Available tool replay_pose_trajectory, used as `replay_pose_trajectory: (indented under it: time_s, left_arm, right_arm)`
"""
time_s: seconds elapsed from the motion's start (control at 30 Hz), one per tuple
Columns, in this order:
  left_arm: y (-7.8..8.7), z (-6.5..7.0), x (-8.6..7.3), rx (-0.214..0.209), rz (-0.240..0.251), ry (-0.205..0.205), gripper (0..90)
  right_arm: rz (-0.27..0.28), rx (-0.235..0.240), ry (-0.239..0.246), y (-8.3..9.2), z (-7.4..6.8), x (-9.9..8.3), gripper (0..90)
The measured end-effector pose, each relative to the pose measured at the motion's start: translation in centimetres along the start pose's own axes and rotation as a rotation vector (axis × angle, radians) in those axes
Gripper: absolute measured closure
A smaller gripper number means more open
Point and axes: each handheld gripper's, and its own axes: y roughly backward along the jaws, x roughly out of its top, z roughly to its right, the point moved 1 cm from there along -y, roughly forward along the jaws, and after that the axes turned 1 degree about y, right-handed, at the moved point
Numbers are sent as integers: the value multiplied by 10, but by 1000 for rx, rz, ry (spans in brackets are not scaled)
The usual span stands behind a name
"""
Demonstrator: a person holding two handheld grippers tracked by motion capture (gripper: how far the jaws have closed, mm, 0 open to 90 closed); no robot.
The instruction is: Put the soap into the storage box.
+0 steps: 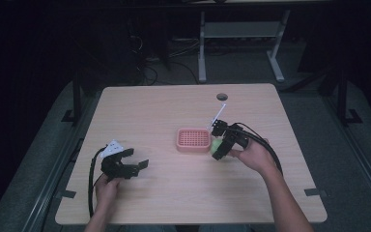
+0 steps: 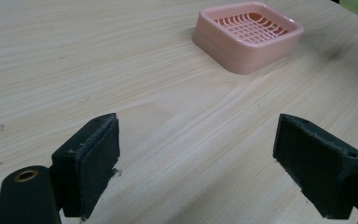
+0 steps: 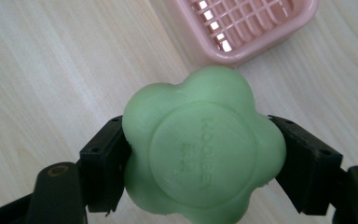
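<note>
The wooden desk [image 1: 174,104] is carrying a pink slotted soap tray [image 1: 193,140] near its middle. Just beside the tray's right edge, the right claw [image 3: 198,161] is gripping a green flower-shaped soap [image 3: 200,149] between its jaws, above the desk. The left claw [image 2: 198,161] is sitting open and empty, well apart from the tray.

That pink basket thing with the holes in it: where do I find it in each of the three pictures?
High view: the pink basket sits mid-table, just left of the right gripper.
Left gripper view: upper right, far beyond the open jaws.
Right gripper view: top right, cut by the frame's edge, behind the green soap.
Shared landmark: the light wooden table, under the basket in all three.
</note>
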Motion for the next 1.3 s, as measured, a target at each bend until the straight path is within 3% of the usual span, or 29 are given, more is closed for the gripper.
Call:
replay_pose_trajectory:
  time_s: [1.3]
  left_arm:
    - [1,-1,0,-5,2,9,143]
  right_arm:
    - [-55,-2,-5,-9,19,58,258]
